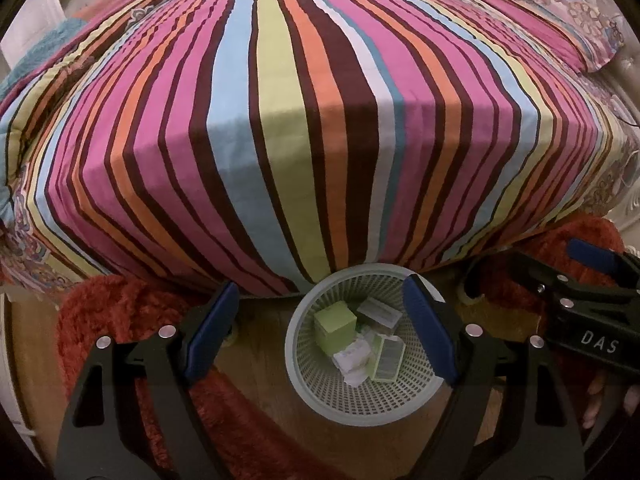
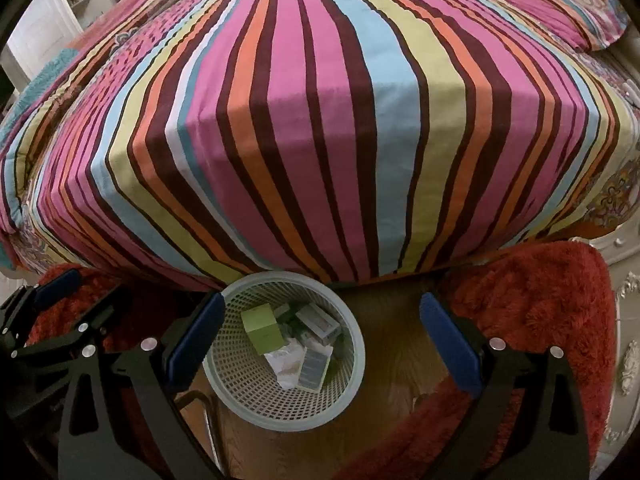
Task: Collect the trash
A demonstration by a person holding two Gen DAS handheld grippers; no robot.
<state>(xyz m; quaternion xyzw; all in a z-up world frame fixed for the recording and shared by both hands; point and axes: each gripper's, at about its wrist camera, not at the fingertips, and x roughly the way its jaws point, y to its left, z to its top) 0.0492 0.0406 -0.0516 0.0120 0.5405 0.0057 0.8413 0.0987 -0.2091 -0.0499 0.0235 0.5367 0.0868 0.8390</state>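
Observation:
A pale mesh waste basket (image 1: 316,396) (image 2: 248,400) stands on the wooden floor at the foot of a bed. Inside lie a green box (image 1: 334,326) (image 2: 262,324), a white carton (image 1: 378,312) (image 2: 318,322), crumpled white paper (image 1: 354,360) (image 2: 286,364) and a flat green-edged packet (image 1: 388,360) (image 2: 314,368). My left gripper (image 1: 320,316) hovers above the basket, open, nothing between its blue pads. My right gripper (image 2: 320,330) is also open and empty, just right of the basket; its black frame also shows in the left wrist view (image 1: 592,292).
The bed with a bright striped cover (image 1: 304,120) (image 2: 320,120) fills the view ahead. Red shaggy rugs (image 1: 120,320) (image 2: 532,304) lie on both sides of the basket. Ornate white furniture (image 2: 628,320) stands at the right. Fingers of a hand (image 1: 596,400) show at the right.

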